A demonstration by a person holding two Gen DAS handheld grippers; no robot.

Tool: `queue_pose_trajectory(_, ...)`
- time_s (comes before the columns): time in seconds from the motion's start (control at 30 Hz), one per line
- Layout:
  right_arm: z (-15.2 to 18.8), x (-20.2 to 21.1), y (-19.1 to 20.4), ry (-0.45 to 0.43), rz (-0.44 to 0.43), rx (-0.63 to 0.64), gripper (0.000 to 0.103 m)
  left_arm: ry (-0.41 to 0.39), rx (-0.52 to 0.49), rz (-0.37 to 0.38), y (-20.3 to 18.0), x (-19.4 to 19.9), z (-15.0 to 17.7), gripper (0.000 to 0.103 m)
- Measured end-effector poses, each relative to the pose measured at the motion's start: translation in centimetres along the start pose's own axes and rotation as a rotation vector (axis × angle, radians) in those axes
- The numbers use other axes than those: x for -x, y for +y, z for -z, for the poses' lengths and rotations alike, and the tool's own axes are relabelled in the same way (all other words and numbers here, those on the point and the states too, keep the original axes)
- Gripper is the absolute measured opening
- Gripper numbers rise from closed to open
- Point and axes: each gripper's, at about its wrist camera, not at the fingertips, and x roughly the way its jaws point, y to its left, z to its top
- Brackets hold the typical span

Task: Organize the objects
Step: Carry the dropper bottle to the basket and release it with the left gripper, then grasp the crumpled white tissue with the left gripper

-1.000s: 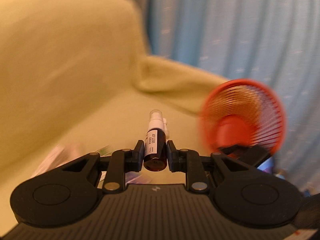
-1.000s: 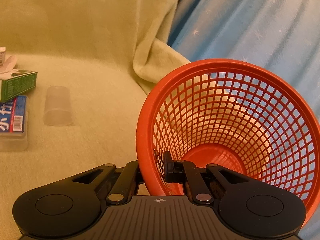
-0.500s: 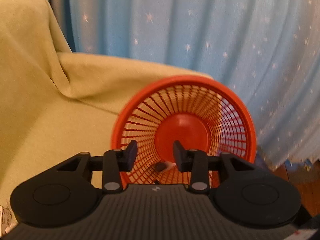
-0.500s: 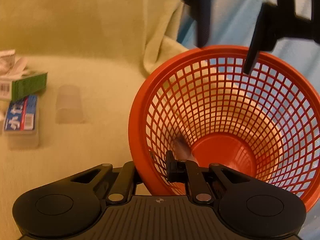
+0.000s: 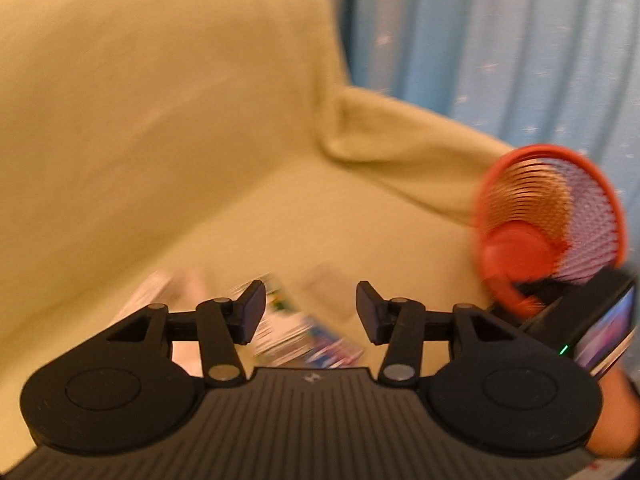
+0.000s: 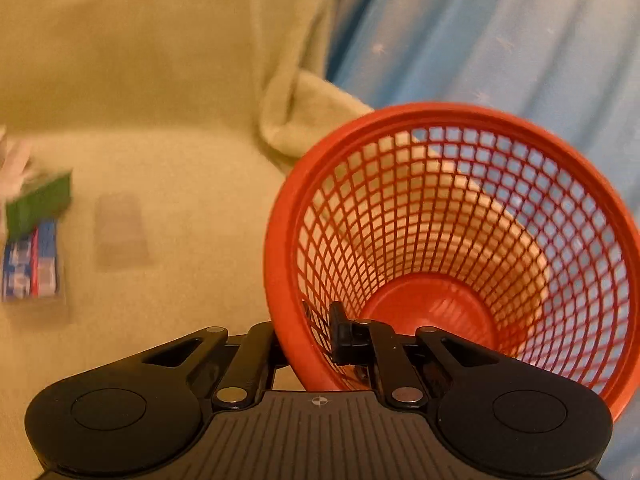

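My right gripper (image 6: 308,332) is shut on the rim of a red mesh basket (image 6: 460,216) and holds it tilted above the sofa seat. The basket also shows in the left wrist view (image 5: 548,220), at the right. My left gripper (image 5: 311,312) is open and empty, above blurred packets (image 5: 296,332) on the seat. In the right wrist view a green box (image 6: 40,200), a blue packet (image 6: 32,264) and a clear plastic cup (image 6: 120,228) lie on the seat at the left. The small bottle is mostly hidden low in the basket behind the right gripper.
A yellow-green blanket covers the sofa back (image 5: 140,100) and armrest (image 5: 400,140). A blue star-patterned curtain (image 6: 500,32) hangs behind the sofa at the right. The right gripper's body (image 5: 592,312) sits beside the basket in the left wrist view.
My left gripper let the small bottle go into the basket, then swung back left over the packets on the seat. The right gripper kept its hold on the basket.
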Motion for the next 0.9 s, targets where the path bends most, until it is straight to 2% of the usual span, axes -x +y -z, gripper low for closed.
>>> queue_pose_trajectory(0.13, 0.7, 0.1, 0.9, 0.017, 0.046, 0.055, 0.004, 0.022, 0.032, -0.07, 3.2, -0.1, 2.4, 0.052)
queue_pose_trajectory(0.5, 0.6, 0.1, 1.5, 0.052, 0.068, 0.03, 0.004, 0.093, 0.035, -0.218, 9.0, -1.5, 9.4, 0.063)
queue_pose_trajectory(0.63, 0.8, 0.0, 1.8, 0.054, 0.075, 0.036, 0.004, 0.103, 0.046, -0.238, 10.2, -1.9, 11.7, 0.07)
queue_pose_trajectory(0.73, 0.7, 0.0, 1.7, 0.056, 0.075, 0.031, 0.004, 0.123, 0.052, -0.23, 10.3, -2.5, 12.4, 0.072)
queue_pose_trajectory(0.83, 0.8, 0.1, 1.8, 0.058, 0.076, 0.032, 0.005, 0.133, 0.052, -0.262, 10.5, -2.9, 13.0, 0.08)
queue_pose_trajectory(0.9, 0.8, 0.1, 1.8, 0.057, 0.076, 0.032, 0.005, 0.143, 0.052, -0.262, 10.8, -3.0, 13.3, 0.08)
